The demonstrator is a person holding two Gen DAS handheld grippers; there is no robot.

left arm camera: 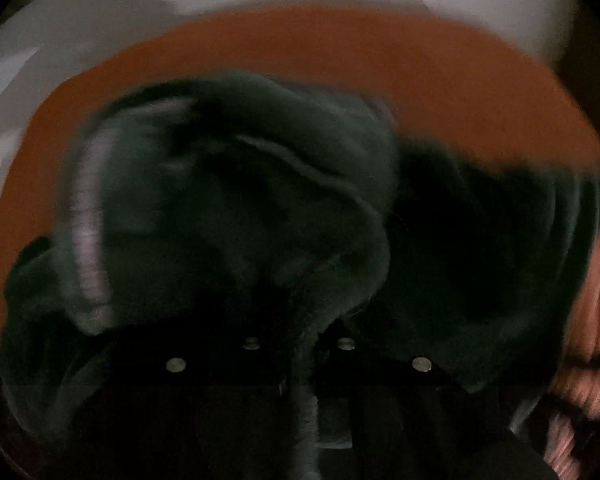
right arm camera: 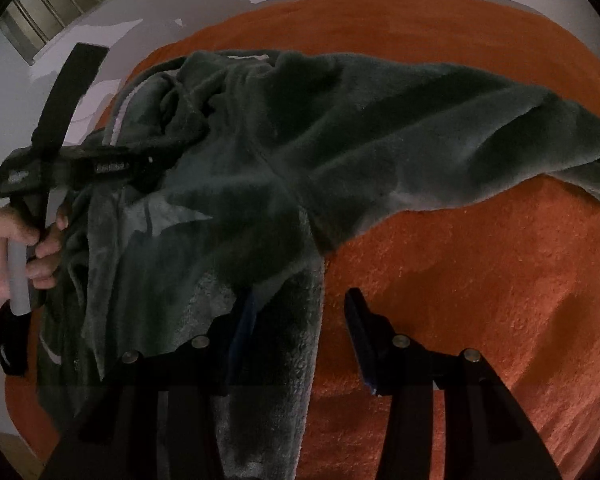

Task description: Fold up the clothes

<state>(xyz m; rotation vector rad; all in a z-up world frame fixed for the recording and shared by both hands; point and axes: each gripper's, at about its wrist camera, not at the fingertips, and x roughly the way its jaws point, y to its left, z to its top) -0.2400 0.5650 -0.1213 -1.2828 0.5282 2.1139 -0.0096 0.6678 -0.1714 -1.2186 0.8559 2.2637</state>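
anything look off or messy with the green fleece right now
Yes. The dark green fleece garment lies bunched and twisted on the orange blanket, one part trailing off to the right. The left gripper is shut on a fold of it; the right gripper stands open.

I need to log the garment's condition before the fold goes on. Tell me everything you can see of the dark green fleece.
The dark green fleece is plush and fuzzy, with a pale ribbed trim along one edge. It lies crumpled and unfolded on the orange blanket, one long part stretched out to the right. The left tool is shut on a fold of it; the right tool stands open, one finger under its near edge.
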